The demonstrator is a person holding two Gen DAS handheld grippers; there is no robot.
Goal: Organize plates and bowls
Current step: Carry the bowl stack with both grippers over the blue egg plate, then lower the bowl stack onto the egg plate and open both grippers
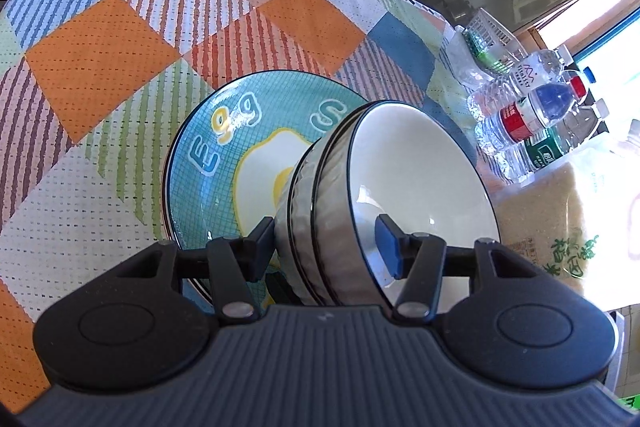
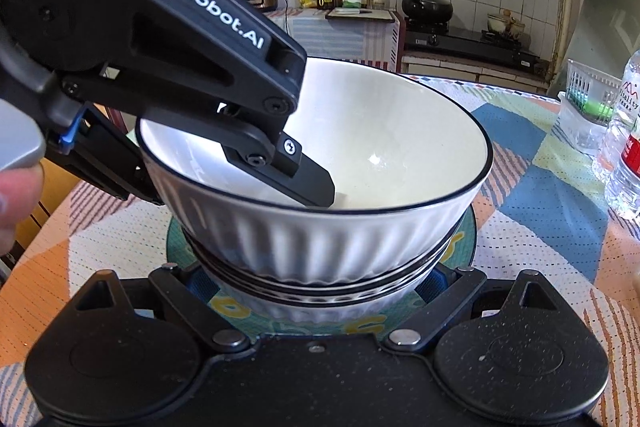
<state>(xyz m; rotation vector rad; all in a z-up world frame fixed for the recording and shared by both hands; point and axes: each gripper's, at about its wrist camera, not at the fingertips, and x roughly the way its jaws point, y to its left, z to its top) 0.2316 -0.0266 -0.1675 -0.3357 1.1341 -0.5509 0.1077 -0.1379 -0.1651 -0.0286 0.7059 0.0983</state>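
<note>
Three nested white ribbed bowls (image 1: 404,163) with dark rims are held as one stack by my left gripper (image 1: 325,231). It is shut on the stack's wall, one finger outside and one inside the top bowl. The stack hangs low over a teal plate (image 1: 224,131) printed with "Egg" and a fried egg; whether they touch I cannot tell. In the right wrist view my left gripper (image 2: 224,183) reaches in from the upper left onto the bowl stack (image 2: 320,227). My right gripper (image 2: 316,279) stands open, its blue pads (image 2: 196,281) flanking the stack's base above the plate (image 2: 464,239).
A patterned tablecloth (image 1: 100,67) covers the table. Several water bottles (image 1: 532,107), a small white basket (image 1: 488,31) and a bag of rice (image 1: 560,227) crowd the right side. A person's fingers (image 2: 16,195) show at the left edge. Kitchen counters and a stove (image 2: 460,39) lie beyond.
</note>
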